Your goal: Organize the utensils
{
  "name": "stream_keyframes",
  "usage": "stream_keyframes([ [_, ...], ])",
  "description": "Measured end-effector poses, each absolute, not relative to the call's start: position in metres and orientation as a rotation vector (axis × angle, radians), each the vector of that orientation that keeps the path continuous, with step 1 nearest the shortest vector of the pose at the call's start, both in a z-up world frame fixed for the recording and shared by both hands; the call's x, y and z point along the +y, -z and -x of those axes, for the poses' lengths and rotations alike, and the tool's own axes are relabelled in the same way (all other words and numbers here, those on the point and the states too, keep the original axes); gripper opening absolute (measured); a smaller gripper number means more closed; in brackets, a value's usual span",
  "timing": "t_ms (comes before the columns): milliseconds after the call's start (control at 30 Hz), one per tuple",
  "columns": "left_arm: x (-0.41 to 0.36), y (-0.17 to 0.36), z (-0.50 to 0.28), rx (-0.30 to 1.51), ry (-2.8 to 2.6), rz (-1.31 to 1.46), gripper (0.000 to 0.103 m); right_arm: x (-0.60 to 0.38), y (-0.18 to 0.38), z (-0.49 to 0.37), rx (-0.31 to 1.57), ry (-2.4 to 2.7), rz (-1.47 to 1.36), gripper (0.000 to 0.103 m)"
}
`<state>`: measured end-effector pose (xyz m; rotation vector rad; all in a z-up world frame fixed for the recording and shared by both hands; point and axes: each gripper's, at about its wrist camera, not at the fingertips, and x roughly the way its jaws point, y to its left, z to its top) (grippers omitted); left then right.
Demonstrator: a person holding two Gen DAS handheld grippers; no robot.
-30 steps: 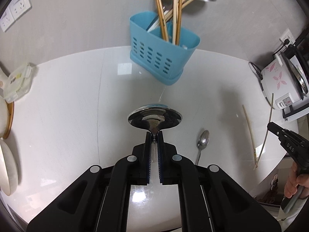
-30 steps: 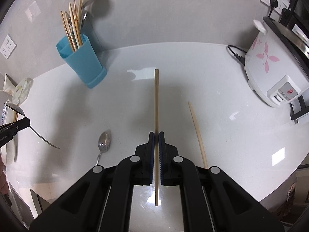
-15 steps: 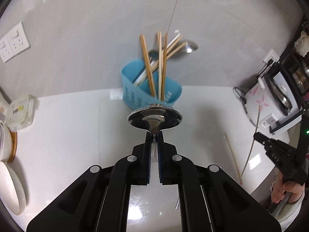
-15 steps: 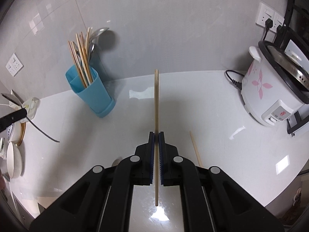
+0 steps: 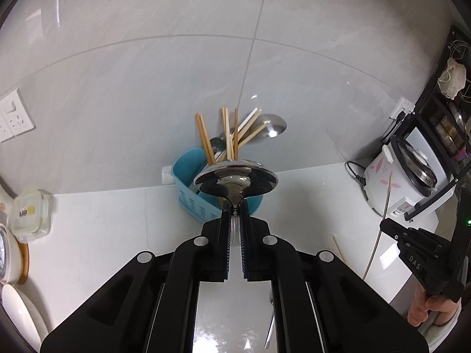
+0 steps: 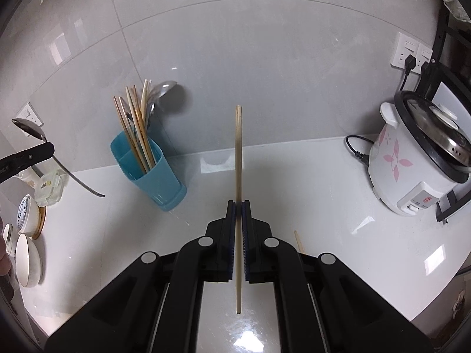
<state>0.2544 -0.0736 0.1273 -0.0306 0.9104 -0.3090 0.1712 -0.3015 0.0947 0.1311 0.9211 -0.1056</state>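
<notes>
Holding, left tool: closed on the neck of a metal spoon, bowl forward, raised above the white tabletop.
Right tool: closed on a wooden chopstick, which points forward to 12 o'clock.
Blue holder: at 10 o'clock in the right view, near the wall, with chopsticks and spoons inside.
Loose chopstick: lying on the tabletop, just right of the right tool.
Rice cooker: at 3 o'clock.

Right wrist view: open surface at centre; blue holder blocks centre left, rice cooker the right, bowls the lower left.
</notes>
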Motion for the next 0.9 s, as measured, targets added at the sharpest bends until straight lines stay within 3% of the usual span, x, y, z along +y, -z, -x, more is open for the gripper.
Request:
stream_keyframes([
  [367, -0.082, -0.118, -0.302, 0.898, 0.317, 0.037, 0.005, -0.294, -0.105, -0.195, 0.894, 0.085, -0.142, 0.003],
  [900, -0.095, -0.058, -0.363, 1.022, 0.289, 0.002, 0.005, -0.295, -0.090, -0.234, 0.916, 0.069, -0.161, 0.003],
])
